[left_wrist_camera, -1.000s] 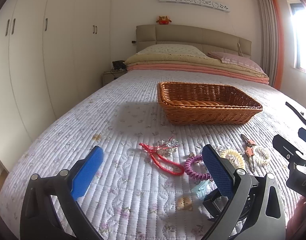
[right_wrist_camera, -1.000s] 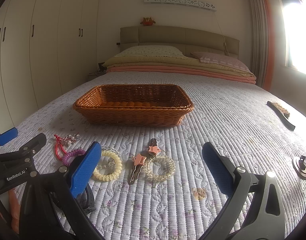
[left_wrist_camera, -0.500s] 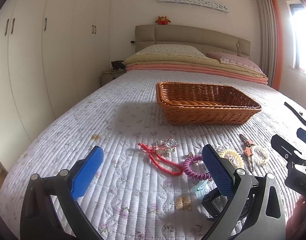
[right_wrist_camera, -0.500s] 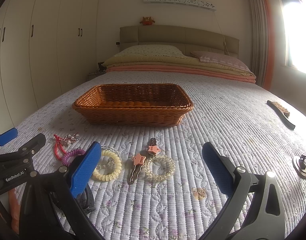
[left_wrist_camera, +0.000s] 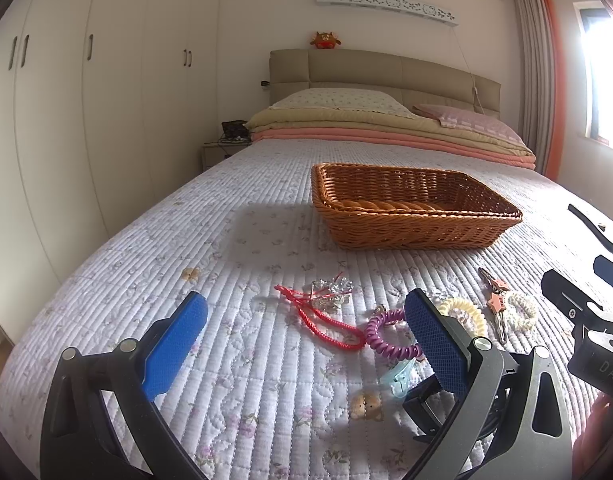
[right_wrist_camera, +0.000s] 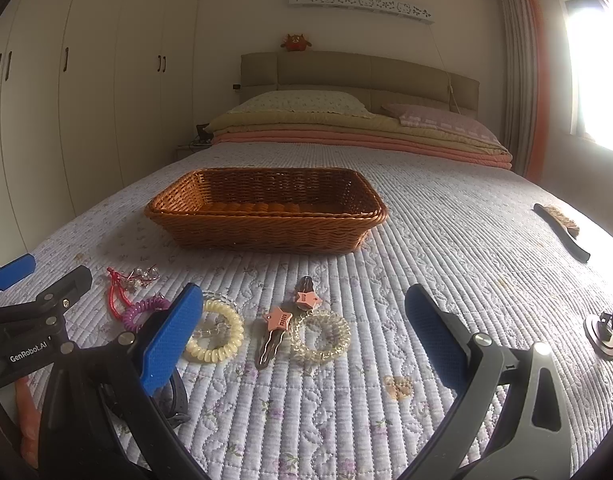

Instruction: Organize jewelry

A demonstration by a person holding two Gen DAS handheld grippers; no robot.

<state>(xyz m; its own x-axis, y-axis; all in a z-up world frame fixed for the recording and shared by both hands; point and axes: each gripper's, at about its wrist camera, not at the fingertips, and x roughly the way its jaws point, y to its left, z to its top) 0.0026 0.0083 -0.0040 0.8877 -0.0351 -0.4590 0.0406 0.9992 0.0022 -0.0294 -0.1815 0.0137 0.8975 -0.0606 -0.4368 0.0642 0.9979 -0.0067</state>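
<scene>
Where the left claw (left_wrist_camera: 306, 344) gapes, purple coil (left_wrist_camera: 388, 334) half-hidden, black clip (left_wrist_camera: 422, 408) obscured

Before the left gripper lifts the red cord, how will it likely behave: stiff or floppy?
Probably floppy: the red cord lies in loose curves flat on the quilt. It looks thin, so likely very light. The clear crystal charms at its far end seem attached, so they may dangle and swing; a pinch from the open left gripper near them might steady it.

Scattered hair ties (right_wrist_camera: 214, 334) before wicker basket (right_wrist_camera: 266, 236)
</scene>
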